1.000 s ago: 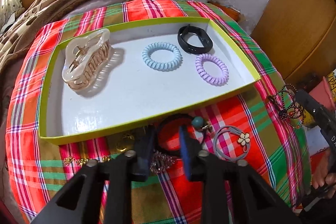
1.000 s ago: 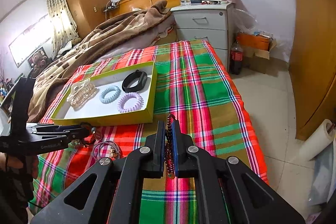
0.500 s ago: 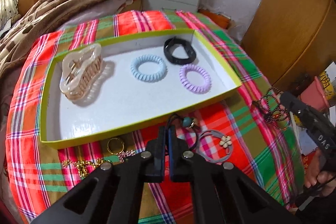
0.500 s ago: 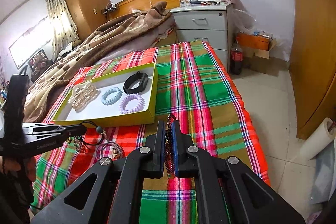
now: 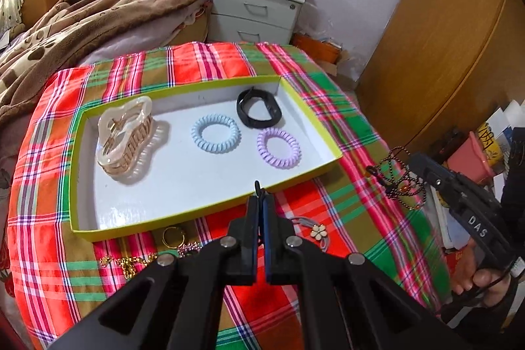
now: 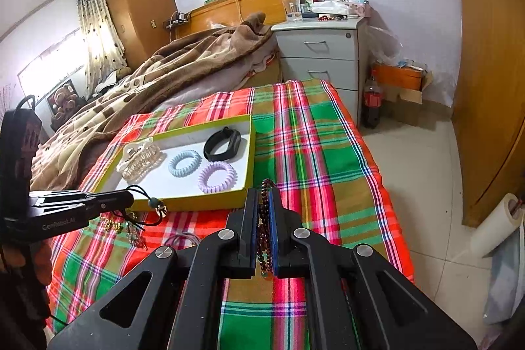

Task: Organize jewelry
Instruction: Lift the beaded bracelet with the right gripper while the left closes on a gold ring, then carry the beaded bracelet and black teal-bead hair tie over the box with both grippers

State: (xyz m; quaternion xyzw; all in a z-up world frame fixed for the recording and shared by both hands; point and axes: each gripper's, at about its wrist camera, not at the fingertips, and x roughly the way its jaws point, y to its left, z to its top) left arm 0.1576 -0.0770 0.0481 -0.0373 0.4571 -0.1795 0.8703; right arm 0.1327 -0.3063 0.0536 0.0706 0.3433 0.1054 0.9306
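- step in hand, as i judge it: both grippers carry a piece toward the tray (image 5: 323, 133), the yellow-rimmed box lying on the plaid bedspread (image 5: 344, 120).
- the left gripper (image 5: 261, 202) has its fingers pressed together on a black cord hair tie (image 6: 146, 197); it hangs off the cloth with a teal bead at its low end, just short of the tray's near rim.
- the right gripper (image 6: 264, 202) is clamped on a dark beaded bracelet (image 6: 264, 218), held above the bedspread at about 4 o'clock from the tray.
- the next move likely calls for carrying the hair tie over the rim to the bare floor at the tray's 6 o'clock, then parting the fingers.
- already in the tray: a clear claw clip (image 5: 126, 138) at 9 o'clock, a blue coil tie (image 5: 216, 133) mid-tray, a purple coil tie (image 5: 278, 147) and a black band (image 5: 259, 108) toward 2 o'clock.
- on the cloth at 6 o'clock from the tray: a gold ring (image 5: 173, 236), a gold chain (image 5: 126, 261) and a grey flower tie (image 5: 318, 232).
- the tray rim and the dangling loop could snag.
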